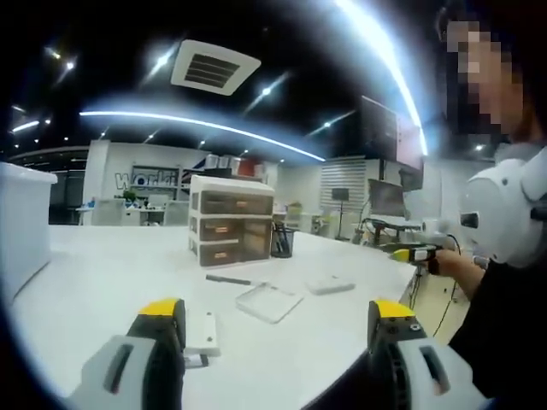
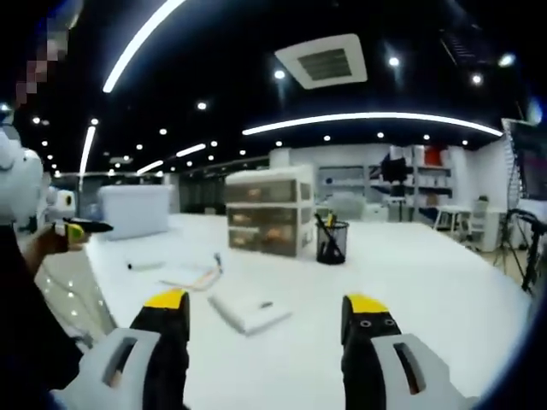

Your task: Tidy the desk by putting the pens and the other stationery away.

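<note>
On the white desk [image 1: 102, 273] stands a three-drawer organiser [image 1: 231, 218] [image 2: 269, 218] with a black mesh pen cup [image 1: 282, 241] [image 2: 332, 241] beside it. In front of the organiser lie a black pen [image 1: 226, 279], a clear flat case [image 1: 267, 301] [image 2: 192, 278], a small white block [image 1: 331, 284] [image 2: 145, 266] and a white flat item [image 1: 203, 331] [image 2: 248, 312]. My left gripper [image 1: 276, 316] is open above the near desk edge, holding nothing. My right gripper [image 2: 267, 306] is open too, above the white flat item.
A large white box [image 1: 21, 222] [image 2: 137, 209] stands at one end of the desk. A person sits at the desk edge, holding both grippers. Other desks, shelves and monitors fill the room behind.
</note>
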A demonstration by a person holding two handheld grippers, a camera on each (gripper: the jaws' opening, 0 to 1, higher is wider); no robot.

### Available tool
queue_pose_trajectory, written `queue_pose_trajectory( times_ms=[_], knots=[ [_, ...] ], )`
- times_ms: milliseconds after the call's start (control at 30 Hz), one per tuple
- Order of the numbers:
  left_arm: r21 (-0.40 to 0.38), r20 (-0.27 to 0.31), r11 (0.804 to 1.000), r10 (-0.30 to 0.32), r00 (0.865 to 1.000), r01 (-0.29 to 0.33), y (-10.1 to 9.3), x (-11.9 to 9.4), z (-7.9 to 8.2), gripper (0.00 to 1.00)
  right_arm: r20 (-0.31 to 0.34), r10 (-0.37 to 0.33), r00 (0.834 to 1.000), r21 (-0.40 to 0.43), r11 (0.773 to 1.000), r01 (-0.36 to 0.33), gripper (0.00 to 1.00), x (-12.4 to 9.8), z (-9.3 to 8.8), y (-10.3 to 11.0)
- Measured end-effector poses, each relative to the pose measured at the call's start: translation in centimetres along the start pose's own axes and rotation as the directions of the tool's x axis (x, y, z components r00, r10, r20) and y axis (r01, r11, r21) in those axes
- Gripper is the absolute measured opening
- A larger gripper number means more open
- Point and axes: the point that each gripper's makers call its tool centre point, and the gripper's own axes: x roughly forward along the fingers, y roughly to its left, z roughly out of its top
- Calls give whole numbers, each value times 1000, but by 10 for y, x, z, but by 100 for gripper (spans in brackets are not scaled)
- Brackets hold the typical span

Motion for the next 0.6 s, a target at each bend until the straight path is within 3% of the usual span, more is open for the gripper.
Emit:
queue_pose_trajectory(
  times_ms=[333, 600],
  knots=[
    [-1, -9, 1000, 8, 1000, -8, 6, -3, -5, 87, -32, 19, 999, -19, 1000, -20, 69, 5, -2, 9],
    [-8, -3, 1000, 16, 1000, -16, 10, -8, -6, 87, -140, 98, 985, -50, 993, -106, 63, 24, 4, 21]
  ],
)
